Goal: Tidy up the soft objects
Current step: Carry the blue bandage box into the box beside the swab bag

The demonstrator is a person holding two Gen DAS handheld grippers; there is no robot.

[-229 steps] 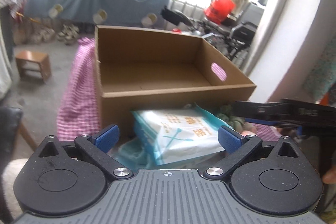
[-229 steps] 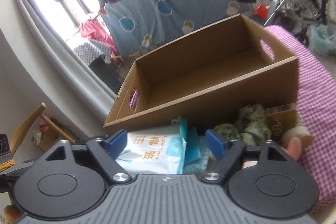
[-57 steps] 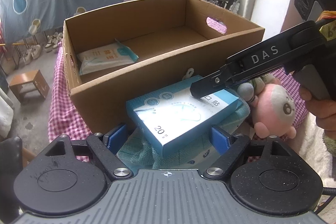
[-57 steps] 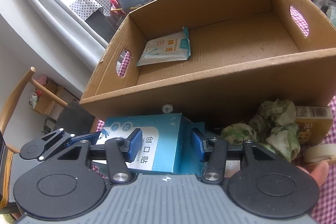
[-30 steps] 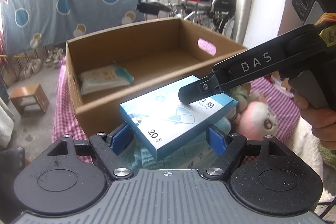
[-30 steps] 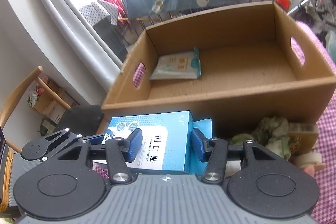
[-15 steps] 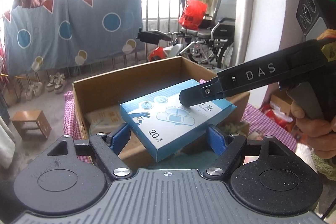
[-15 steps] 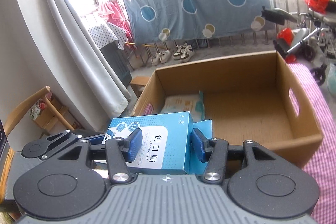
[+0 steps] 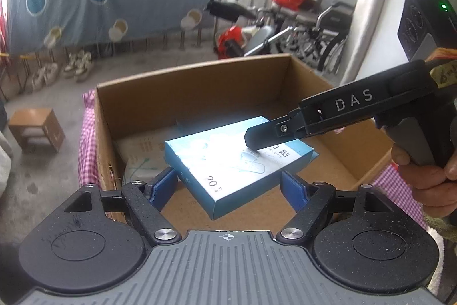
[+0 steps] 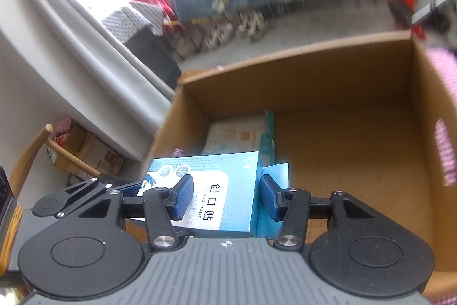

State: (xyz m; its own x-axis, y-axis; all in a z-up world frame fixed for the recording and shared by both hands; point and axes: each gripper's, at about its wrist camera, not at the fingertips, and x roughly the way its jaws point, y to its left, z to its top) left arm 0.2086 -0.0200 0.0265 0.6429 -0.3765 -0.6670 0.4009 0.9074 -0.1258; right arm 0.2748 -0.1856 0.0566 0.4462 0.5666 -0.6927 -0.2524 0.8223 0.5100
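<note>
Blue carton [image 9: 234,162] sits between both your grippers, held above cardboard box [image 9: 182,93]. Your right gripper [image 10: 225,196] clamps carton's narrow end, pads pressed on both sides. Your left gripper [image 9: 228,186] spans carton's width, fingers [image 9: 161,186] wide, grip contact unclear. White wipes pack [image 10: 237,137] lies on box floor, beyond fingertips, toward far left corner.

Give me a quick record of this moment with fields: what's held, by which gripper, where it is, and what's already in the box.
held item: blue box
left gripper: shut on its long sides
right gripper: shut on its end
position: in the air above the cardboard box, slightly tilted
already inside: white packet lying flat on the floor near a corner
under the box: pink checked cloth
</note>
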